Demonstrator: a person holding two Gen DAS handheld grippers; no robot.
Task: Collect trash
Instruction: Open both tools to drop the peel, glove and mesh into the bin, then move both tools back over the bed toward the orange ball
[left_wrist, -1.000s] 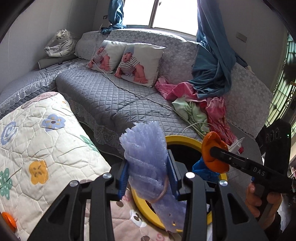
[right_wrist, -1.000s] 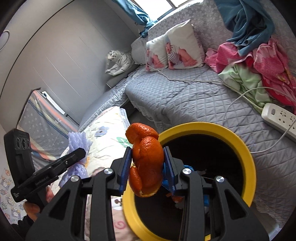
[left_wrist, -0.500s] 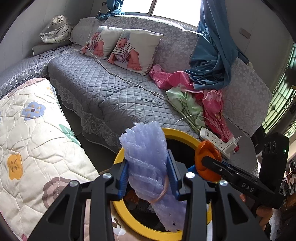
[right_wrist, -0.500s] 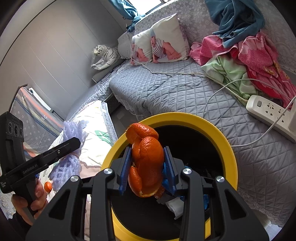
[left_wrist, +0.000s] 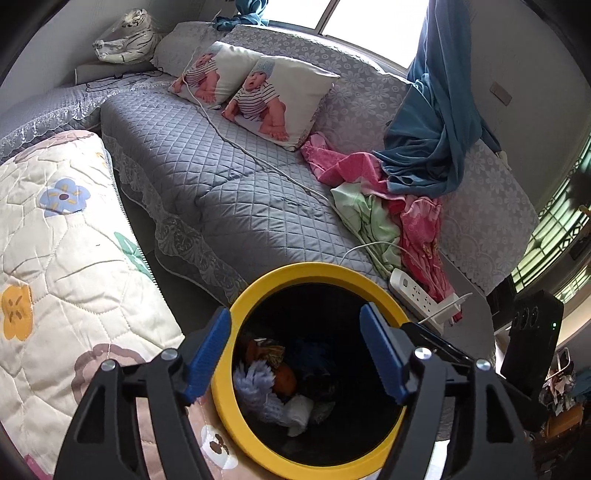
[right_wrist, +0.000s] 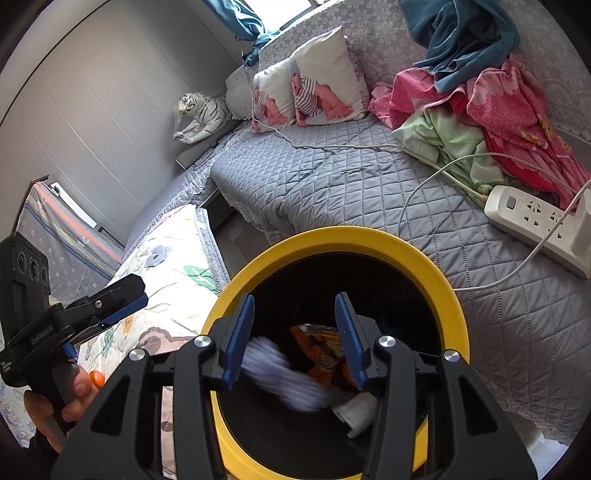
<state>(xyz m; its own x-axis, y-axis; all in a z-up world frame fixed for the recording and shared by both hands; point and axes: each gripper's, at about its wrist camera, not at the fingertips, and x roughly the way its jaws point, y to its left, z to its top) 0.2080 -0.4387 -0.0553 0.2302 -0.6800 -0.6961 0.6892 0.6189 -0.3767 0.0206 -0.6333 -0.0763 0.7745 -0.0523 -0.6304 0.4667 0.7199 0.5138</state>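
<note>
Bin (left_wrist: 255, 291) before sofa (left_wrist: 229, 192), trash (left_wrist: 258, 384) inside, quilt (left_wrist: 55, 258) left

Both grippers were black plastic frames with blue ribbed pads (left_wrist: 207, 354) and silver screws. Left gripper (right_wrist: 110, 299) had white lettering on its side, above a bare-skinned hand (right_wrist: 55, 402).

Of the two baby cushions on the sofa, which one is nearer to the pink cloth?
The cushion showing the baby in a blue hat; its corner almost meets the pink cloth. The other cushion sits beyond it.
</note>
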